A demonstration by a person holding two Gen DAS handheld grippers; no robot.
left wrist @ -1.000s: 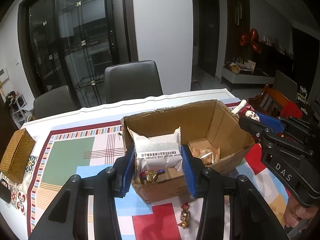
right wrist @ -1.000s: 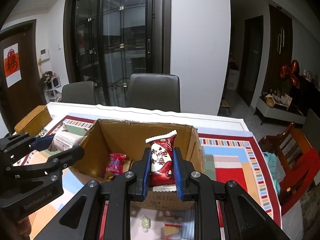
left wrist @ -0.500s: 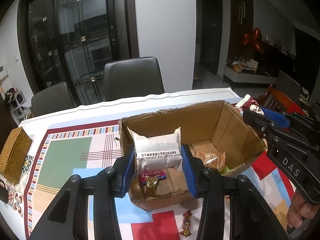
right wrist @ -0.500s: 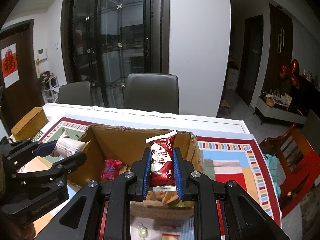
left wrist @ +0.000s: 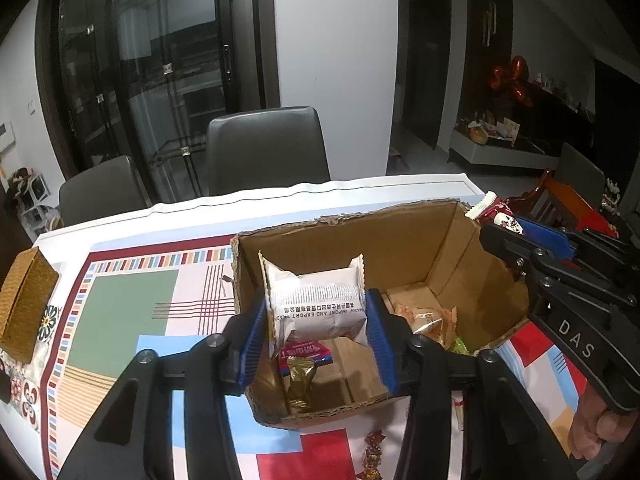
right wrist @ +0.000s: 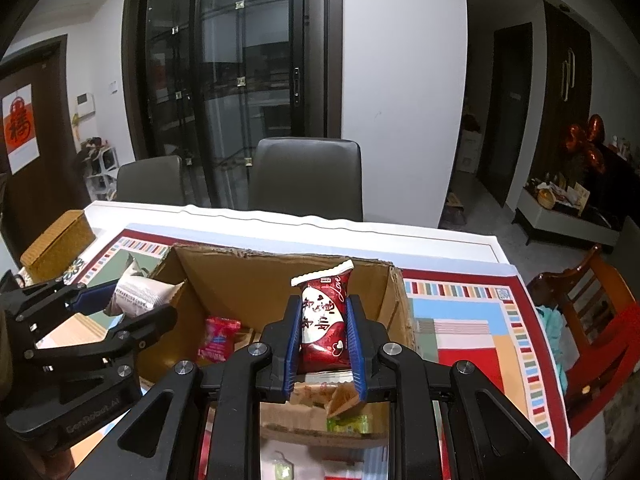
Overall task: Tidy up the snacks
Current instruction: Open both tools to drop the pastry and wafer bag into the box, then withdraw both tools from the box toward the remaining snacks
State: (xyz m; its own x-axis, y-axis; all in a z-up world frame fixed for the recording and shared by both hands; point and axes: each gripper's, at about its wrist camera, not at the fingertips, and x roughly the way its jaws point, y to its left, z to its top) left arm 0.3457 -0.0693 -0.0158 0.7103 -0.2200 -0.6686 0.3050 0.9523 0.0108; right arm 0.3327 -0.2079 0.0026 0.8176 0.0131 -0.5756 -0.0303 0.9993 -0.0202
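Note:
An open cardboard box (left wrist: pixel 404 248) stands on the patterned tablecloth, and also shows in the right wrist view (right wrist: pixel 248 280). It holds several wrapped snacks, among them a pink packet (right wrist: pixel 218 338) and a gold-wrapped candy (left wrist: pixel 300 380). My left gripper (left wrist: pixel 316 320) is shut on a white snack packet (left wrist: pixel 316 304) and holds it over the box's near left part. My right gripper (right wrist: pixel 323 340) is shut on a red snack packet (right wrist: pixel 325 320) and holds it over the box's right side. Each gripper shows in the other's view, the right one (left wrist: pixel 516 236) and the left one (right wrist: pixel 120 304).
A woven wicker box (left wrist: pixel 24 304) sits at the table's left edge. Loose candies (left wrist: pixel 372 452) lie on the cloth in front of the cardboard box, one also in the right wrist view (right wrist: pixel 282 470). Dark chairs (left wrist: pixel 264 148) stand behind the table. A wooden chair (right wrist: pixel 592 312) stands at the right.
Both grippers have moved forward over the box with their packets still held. More of the box's inside shows now.

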